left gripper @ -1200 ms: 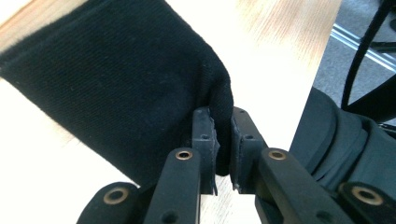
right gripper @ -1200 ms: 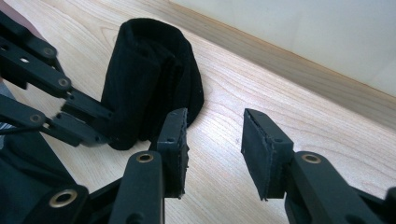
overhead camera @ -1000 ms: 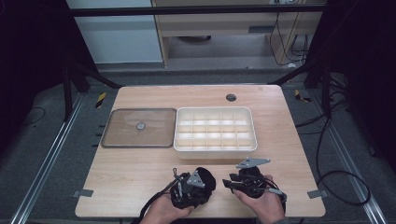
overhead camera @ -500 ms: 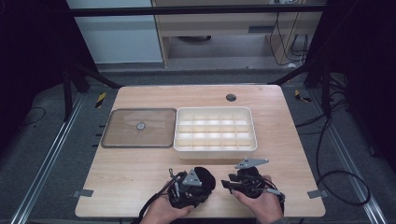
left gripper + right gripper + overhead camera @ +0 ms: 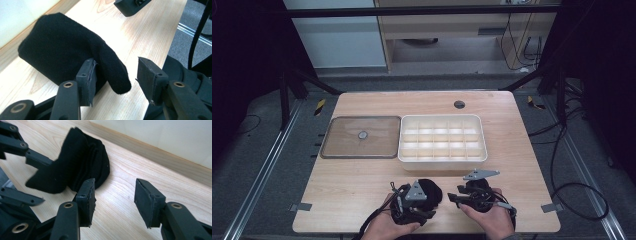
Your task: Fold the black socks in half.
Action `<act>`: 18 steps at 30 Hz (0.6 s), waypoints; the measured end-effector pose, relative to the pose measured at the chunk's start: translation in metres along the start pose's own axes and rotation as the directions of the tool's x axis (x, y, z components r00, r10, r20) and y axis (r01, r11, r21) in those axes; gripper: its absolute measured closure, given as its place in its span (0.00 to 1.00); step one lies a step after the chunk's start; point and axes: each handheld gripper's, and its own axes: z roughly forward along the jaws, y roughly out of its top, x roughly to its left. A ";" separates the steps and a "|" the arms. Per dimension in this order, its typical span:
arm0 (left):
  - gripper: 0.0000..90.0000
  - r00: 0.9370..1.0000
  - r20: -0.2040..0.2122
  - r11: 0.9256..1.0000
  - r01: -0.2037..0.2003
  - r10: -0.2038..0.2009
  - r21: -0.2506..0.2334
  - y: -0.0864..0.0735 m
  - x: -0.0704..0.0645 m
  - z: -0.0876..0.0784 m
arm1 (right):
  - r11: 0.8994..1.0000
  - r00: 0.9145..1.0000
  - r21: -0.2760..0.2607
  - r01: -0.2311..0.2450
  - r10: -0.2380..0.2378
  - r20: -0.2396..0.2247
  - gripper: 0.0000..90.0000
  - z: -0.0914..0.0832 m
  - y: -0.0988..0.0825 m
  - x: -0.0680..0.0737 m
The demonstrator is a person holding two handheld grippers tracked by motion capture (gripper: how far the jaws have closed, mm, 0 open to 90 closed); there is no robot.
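the left gripper (image 5: pixel 113 75) has just been opening its jaws and now stands released, about half open; the tip of the black cloth (image 5: pixel 62 47) pokes into the gap and brushes the left-hand pad (image 5: pixel 90 75), while the other pad is clear of it. the right gripper (image 5: pixel 113 195) has also just been opening, half wide, with only bare table (image 5: pixel 125 202) between its jaws; the cloth sits just beyond its left jaw, apart from it.

outward from the jaws, the folded cloth (image 5: pixel 428 191) lies on the table between both grippers, the left gripper (image 5: pixel 408 201) against it and the right gripper (image 5: pixel 457 197) just beside. the white divided tray (image 5: pixel 484 150) and the flat lid (image 5: pixel 361 136) lie farther off.

likely risks: with nothing clamping it, the folded bundle could spring open. the pad it brushes could snag the fabric and drag it if that hand pulls away.
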 end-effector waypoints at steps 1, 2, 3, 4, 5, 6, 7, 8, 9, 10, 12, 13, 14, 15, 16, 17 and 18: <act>0.54 1.000 0.000 1.000 0.000 0.000 0.000 0.000 0.000 0.000 | 1.000 1.000 -0.002 -0.003 0.003 0.000 0.56 0.000 0.000 0.001; 0.54 1.000 -0.002 1.000 0.003 -0.003 -0.007 0.000 0.001 0.000 | 1.000 1.000 -0.002 -0.001 0.001 -0.001 0.56 -0.001 0.001 0.001; 0.54 1.000 -0.002 1.000 0.003 -0.003 -0.007 0.000 0.001 0.000 | 1.000 1.000 -0.001 0.000 0.000 0.004 0.56 -0.001 0.001 0.001; 0.54 1.000 -0.005 1.000 0.001 -0.001 -0.014 0.001 0.000 -0.003 | 1.000 1.000 -0.002 0.003 -0.003 0.005 0.56 -0.002 0.002 0.002; 0.54 1.000 -0.009 1.000 0.003 -0.004 -0.019 0.001 0.000 -0.004 | 1.000 1.000 -0.003 0.000 0.000 0.004 0.56 -0.002 0.003 0.002; 0.54 1.000 -0.007 1.000 0.005 -0.005 -0.024 0.001 0.001 -0.004 | 1.000 1.000 -0.005 0.004 -0.004 0.004 0.56 -0.002 0.003 0.002; 0.54 1.000 -0.012 1.000 0.006 -0.006 -0.021 0.001 0.001 -0.005 | 1.000 1.000 -0.005 0.008 -0.008 0.002 0.55 -0.002 0.004 0.002; 0.53 1.000 -0.012 1.000 0.007 -0.008 -0.026 0.001 0.002 -0.006 | 1.000 1.000 -0.005 0.009 -0.009 0.002 0.55 -0.002 0.004 0.002; 0.53 1.000 -0.012 1.000 0.007 -0.008 -0.026 0.001 0.002 -0.006 | 1.000 1.000 -0.005 0.009 -0.009 0.002 0.55 -0.002 0.004 0.002; 0.53 1.000 -0.014 0.999 0.012 -0.013 -0.031 0.001 0.002 -0.008 | 1.000 1.000 -0.004 0.003 -0.003 -0.001 0.55 -0.002 0.005 0.004; 0.52 1.000 -0.013 0.999 0.014 -0.015 -0.040 0.000 0.003 -0.009 | 1.000 1.000 -0.005 0.010 -0.010 0.000 0.55 -0.002 0.006 0.004; 0.52 1.000 -0.013 0.999 0.014 -0.015 -0.040 0.000 0.003 -0.009 | 1.000 1.000 -0.005 0.007 -0.007 0.002 0.54 -0.002 0.007 0.005; 0.52 1.000 -0.016 0.999 0.019 -0.020 -0.040 0.000 0.004 -0.009 | 1.000 1.000 -0.007 0.012 -0.012 0.001 0.54 -0.002 0.008 0.005; 0.53 1.000 -0.015 0.999 0.023 -0.024 -0.041 0.000 0.004 -0.009 | 1.000 1.000 -0.007 0.009 -0.009 -0.001 0.53 -0.002 0.008 0.005; 0.53 1.000 -0.013 0.999 0.025 -0.026 -0.042 0.000 0.004 -0.009 | 1.000 1.000 -0.009 0.008 -0.008 -0.004 0.53 -0.002 0.009 0.006; 0.53 1.000 -0.012 0.999 0.026 -0.027 -0.046 0.000 0.005 -0.009 | 1.000 1.000 -0.011 0.007 -0.007 -0.006 0.53 -0.002 0.010 0.006; 0.54 1.000 -0.012 0.998 0.028 -0.029 -0.049 -0.001 0.005 -0.009 | 1.000 1.000 -0.008 0.004 -0.004 -0.009 0.53 -0.003 0.011 0.007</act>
